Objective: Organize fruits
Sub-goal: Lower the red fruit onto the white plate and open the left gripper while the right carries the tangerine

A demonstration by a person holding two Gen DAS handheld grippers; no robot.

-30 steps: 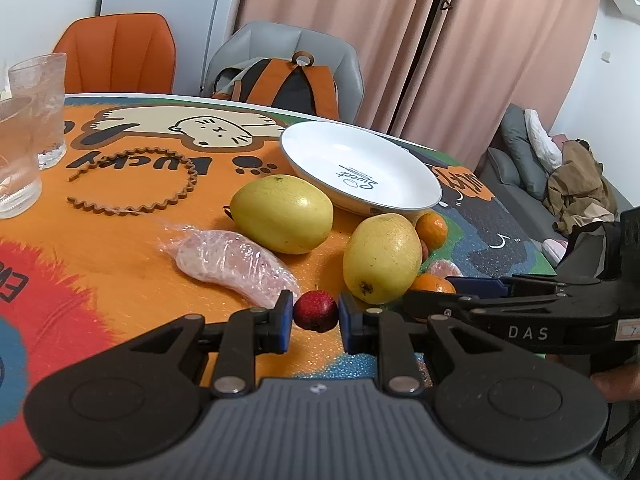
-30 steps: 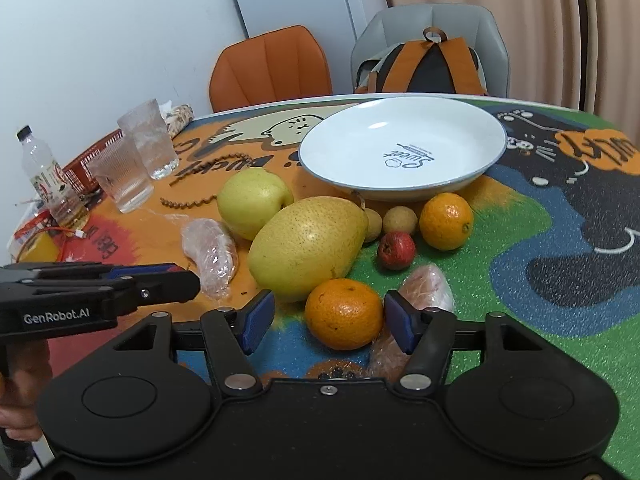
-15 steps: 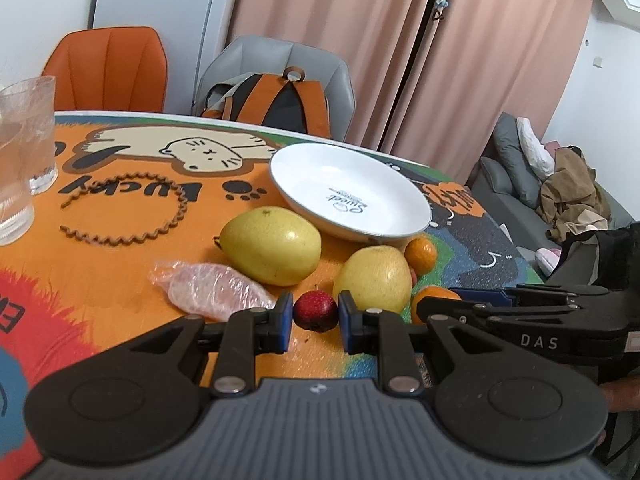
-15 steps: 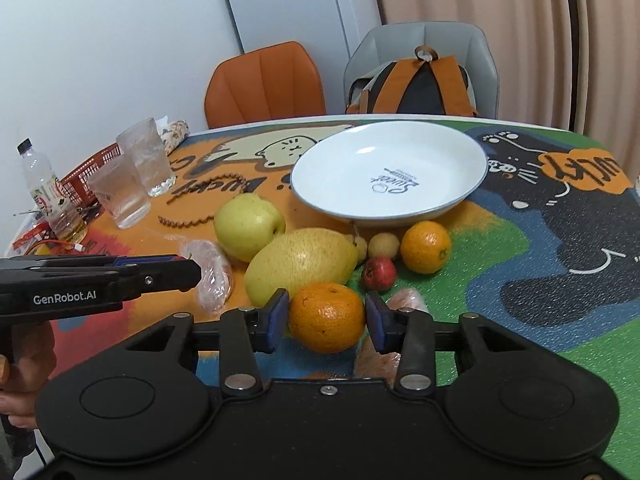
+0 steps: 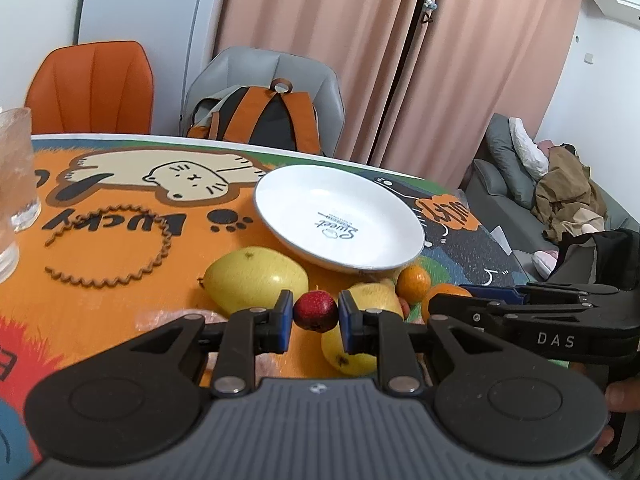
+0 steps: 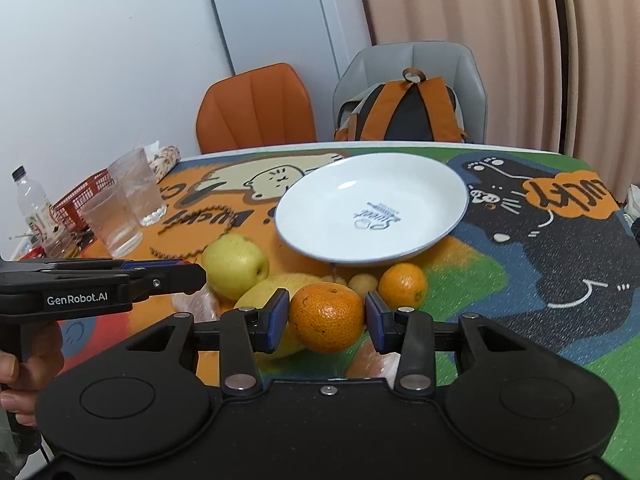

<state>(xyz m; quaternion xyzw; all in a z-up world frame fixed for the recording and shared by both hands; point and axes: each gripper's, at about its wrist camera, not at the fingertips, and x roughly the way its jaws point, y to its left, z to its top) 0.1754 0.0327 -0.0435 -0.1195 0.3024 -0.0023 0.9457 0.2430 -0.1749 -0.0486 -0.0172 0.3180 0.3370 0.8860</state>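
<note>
Table (image 6: 560, 312): You work over a bright cat-print mat with loose fruit bunched at the plate's near rim.
Plate (image 6: 436, 236): The white dish is the one container for the fruit here, and it holds nothing yet; the printed mark at its centre is bare.
Glasses (image 6: 120, 208): Two clear tumblers stand well apart from the fruit on the left; whether they hold anything cannot be told.
Right gripper (image 6: 327, 318): Your pads clamp a mandarin (image 6: 326, 316) clear of the mat, jaws parted only to the fruit's width.
Left gripper (image 5: 315, 314): Your jaws sit nearly together, pinching a small red fruit (image 5: 315, 311) above the yellow pears (image 5: 256, 280).
Step in hand: You appear to be carrying both pieces to the plate. Keep each grip level, clear the near rim, and lower before letting go so nothing rolls off.
Spacing: Stagger the two grippers; side by side they would likely crowd each other over the dish.
</note>
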